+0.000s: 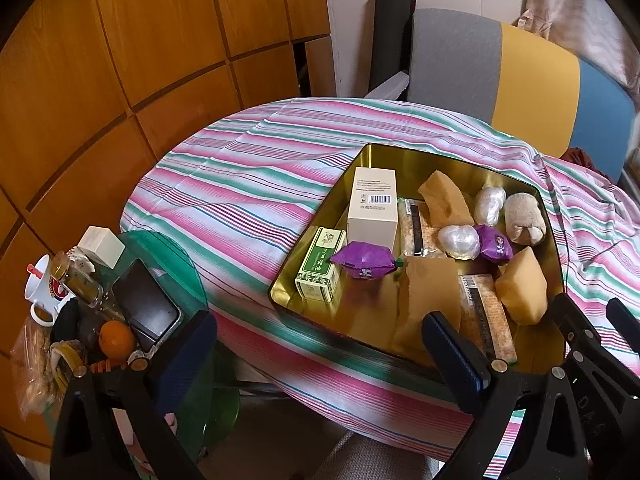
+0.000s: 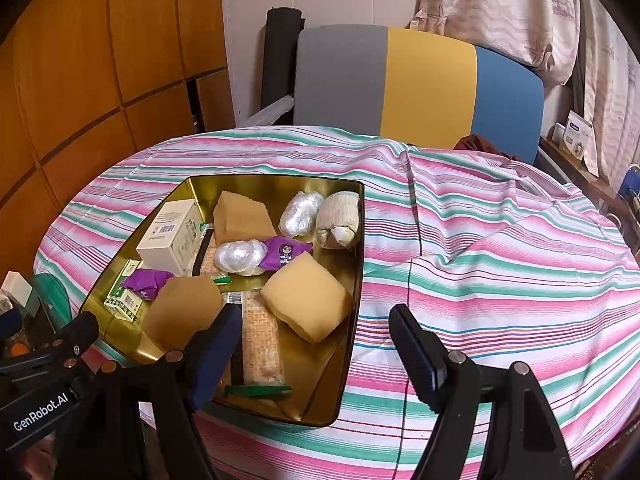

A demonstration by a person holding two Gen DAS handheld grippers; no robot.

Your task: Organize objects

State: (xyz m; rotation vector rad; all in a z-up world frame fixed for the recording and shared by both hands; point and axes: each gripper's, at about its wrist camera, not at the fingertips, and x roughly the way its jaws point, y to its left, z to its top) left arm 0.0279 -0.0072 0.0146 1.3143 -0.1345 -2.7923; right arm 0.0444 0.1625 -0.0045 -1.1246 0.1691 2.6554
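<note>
Both grippers — left [image 1: 320,344] and right [image 2: 316,344] — are held wide open and empty above the near rim of the tin [image 2: 356,264], where the objects lie jumbled. One exposed sponge [image 2: 306,300] is best approached squarely, jaws closed gently.

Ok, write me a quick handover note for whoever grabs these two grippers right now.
Left gripper: open, holding nothing, hovering over the table's near edge.
Right gripper: open, holding nothing, hovering at the gold tin's near right corner.
Things: the tin sits on the striped tablecloth and holds three tan sponges, a white box, a green box, two purple packets, two clear plastic bundles, a plush toy and flat snack packs.
Done: all of these lie in the tin.
Left: nothing gripped yet; they lie jumbled.
</note>
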